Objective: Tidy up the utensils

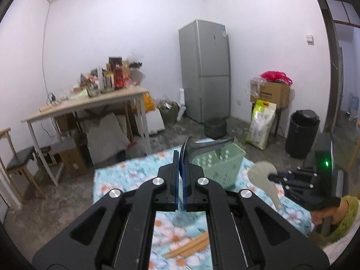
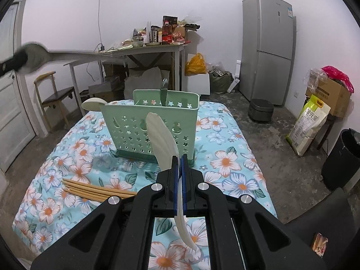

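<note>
1. Cream spoon (image 2: pixel 163 139): pinched by its handle between the pads of the right gripper (image 2: pixel 179 157), bowl end up and forward, just in front of the green holder (image 2: pixel 153 121). It looks like smooth, light, stiff plastic or ceramic; if ceramic, it would chip on a drop. The handle is glossy and curved, so it may pivot in the pinch. A grip near mid-handle seems best.
2. Metal spoon (image 1: pixel 211 145): clamped in the left gripper (image 1: pixel 181 157), jaws pressed together on the bowl end, handle sticking out sideways above the holder. Thin, rigid and slick steel, held at one end, so it is likely to swing or slip.
3. Holder: stands on the floral cloth (image 2: pixel 225 157) at mid-table. Perforated thin plastic, probably light and easy to tip if a spoon knocks the rim. Already inside: a second cream spoon (image 2: pixel 93 103) at the left end and a dark utensil (image 2: pixel 163 94) at the back.
4. Chopsticks (image 2: pixel 94 190): a loose wooden bundle lying on the cloth, left of the right gripper; light, and apt to roll and scatter.
5. Hard to read: the holder's inner compartments are hidden behind its walls; the metal spoon is motion-blurred in the right view; part of the chopsticks is covered by the gripper body.
</note>
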Tool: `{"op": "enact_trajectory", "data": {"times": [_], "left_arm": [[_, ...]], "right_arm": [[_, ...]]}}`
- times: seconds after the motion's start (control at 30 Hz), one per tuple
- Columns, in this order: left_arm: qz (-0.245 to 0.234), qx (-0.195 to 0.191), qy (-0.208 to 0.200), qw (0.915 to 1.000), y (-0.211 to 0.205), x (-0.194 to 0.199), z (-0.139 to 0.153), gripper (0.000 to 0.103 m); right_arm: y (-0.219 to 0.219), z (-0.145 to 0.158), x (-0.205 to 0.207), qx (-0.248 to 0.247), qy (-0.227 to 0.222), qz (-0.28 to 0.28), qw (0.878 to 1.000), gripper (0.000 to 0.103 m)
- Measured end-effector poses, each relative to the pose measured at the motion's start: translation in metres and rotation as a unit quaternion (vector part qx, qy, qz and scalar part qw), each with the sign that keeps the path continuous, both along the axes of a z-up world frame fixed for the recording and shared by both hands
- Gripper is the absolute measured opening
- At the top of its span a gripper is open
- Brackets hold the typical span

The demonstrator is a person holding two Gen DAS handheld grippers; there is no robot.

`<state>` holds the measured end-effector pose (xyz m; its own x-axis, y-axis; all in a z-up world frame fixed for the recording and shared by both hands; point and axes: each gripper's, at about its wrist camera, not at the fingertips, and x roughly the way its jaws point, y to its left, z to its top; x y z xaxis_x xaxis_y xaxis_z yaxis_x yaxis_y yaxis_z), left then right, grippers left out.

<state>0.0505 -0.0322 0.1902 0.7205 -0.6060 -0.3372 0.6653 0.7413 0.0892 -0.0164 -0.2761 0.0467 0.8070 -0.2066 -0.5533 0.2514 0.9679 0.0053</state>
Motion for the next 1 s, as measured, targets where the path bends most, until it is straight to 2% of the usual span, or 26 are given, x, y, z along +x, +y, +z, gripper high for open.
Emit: {"op": "enact_trajectory", "data": {"times": [0.13,0.33,0.47,0.57,0.7,0.77,0.9,1.0], "left_arm": [[0.022,0.037,-0.035,0.9984,-0.012,0.007,0.004,0.001],[0.049,0.115,-0.041,0.9913,-0.033,0.025,-0.014,0.001],[0.05,0.151,-0.036,0.9866,-0.044,0.04,-0.022,0.001],[0.05,0.189,-0.046,0.9796,-0.055,0.05,-0.031,0.001],[0.032,0.219,-0.043,0.9742,-0.071,0.063,-0.038,0.001],[0.025,0.224,-0.031,0.9737,-0.077,0.073,-0.043,0.001],[0.012,0.203,0.002,0.9791,-0.084,0.095,-0.048,0.003],[-0.013,0.142,0.029,0.9893,-0.086,0.111,-0.048,0.005]], "right_arm": [[0.002,0.0,-0.001,0.0,-0.003,0.001,1.0,0.003],[0.0,-0.001,0.001,0.0,0.0,-0.001,1.0,0.003],[0.0,-0.004,0.004,0.002,0.004,0.001,1.0,0.003],[0.0,-0.005,0.005,0.004,0.004,0.001,1.0,0.003],[-0.002,-0.005,0.005,0.005,0.004,-0.003,1.0,0.003],[-0.003,-0.005,0.005,0.007,0.004,-0.005,1.0,0.003],[-0.005,-0.007,0.006,0.012,0.006,-0.006,1.0,0.003],[-0.005,-0.007,0.007,0.012,0.006,-0.006,1.0,0.003]]}}
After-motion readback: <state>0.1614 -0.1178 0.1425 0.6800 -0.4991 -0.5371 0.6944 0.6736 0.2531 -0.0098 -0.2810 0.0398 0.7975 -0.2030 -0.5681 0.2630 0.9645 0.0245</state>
